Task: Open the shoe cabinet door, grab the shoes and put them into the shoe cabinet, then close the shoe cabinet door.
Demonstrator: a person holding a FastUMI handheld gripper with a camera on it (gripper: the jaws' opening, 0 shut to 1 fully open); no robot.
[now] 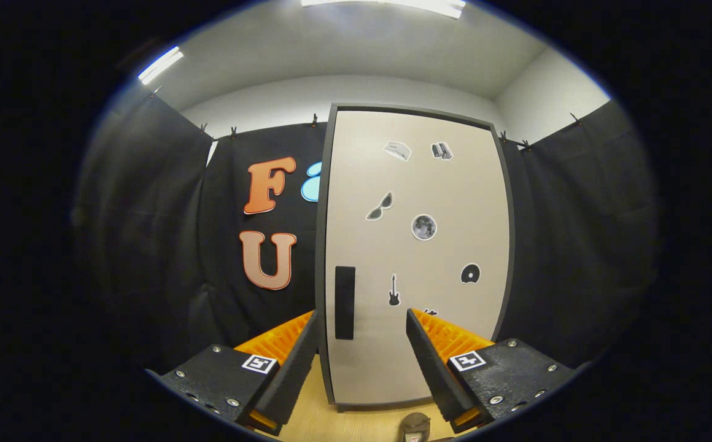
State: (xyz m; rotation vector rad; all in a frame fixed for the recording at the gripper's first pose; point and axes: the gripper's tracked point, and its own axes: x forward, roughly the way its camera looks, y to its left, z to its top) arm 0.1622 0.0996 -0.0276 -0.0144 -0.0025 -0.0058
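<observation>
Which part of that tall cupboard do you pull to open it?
Find the shoe cabinet standing against the black cloth, its pale door dotted with small stickers. Low on the door's left side, just ahead of the open tool, is the handle: the only plain black upright bar there.

Matt, smooth shoe cabinet door (417, 258) – wood-grain floor (337, 423) below, ribbed claw (362, 319) pads.

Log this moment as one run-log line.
phase: approach | door: closed | handle: ahead of fingers | gripper: open, empty
</observation>
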